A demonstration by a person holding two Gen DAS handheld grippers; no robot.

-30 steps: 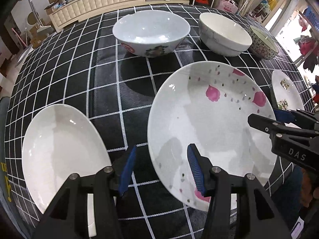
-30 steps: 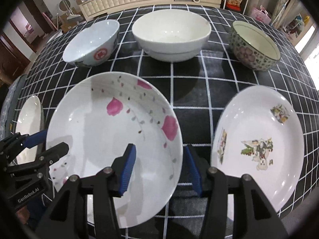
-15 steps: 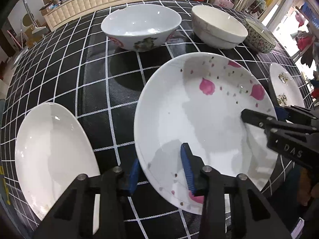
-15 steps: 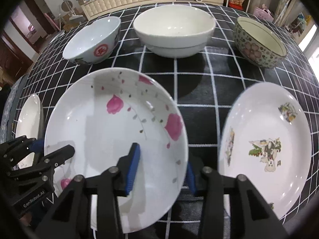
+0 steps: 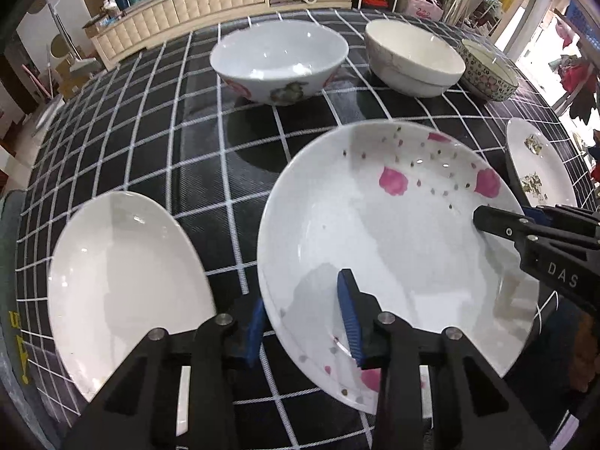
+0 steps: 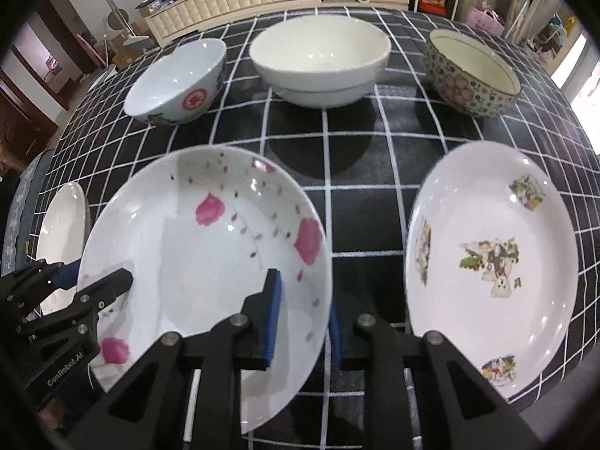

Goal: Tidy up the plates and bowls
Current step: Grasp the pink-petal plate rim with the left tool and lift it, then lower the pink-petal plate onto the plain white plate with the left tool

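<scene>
The left gripper [image 5: 303,322] straddled the left rim of the white round plate with pink petals [image 5: 393,247], one blue-padded finger inside the dish and one outside, the gap narrowed onto the rim. The right gripper [image 6: 303,318] did the same at the plate's right rim, its fingers likewise drawn in around the edge; whether the pads pressed the china could not be told. The plate sat at the near middle of the counter [image 6: 348,157], which was covered in a black cloth with a white grid. A plain white plate [image 5: 123,281] lay to its left, a white plate with cartoon prints [image 6: 491,262] to its right. Behind stood a white bowl with red emblems [image 5: 277,60], a cream bowl [image 6: 318,63] and a flower-patterned bowl [image 6: 472,75]. A cream tufted cabinet [image 5: 195,15] lined the room beyond.
</scene>
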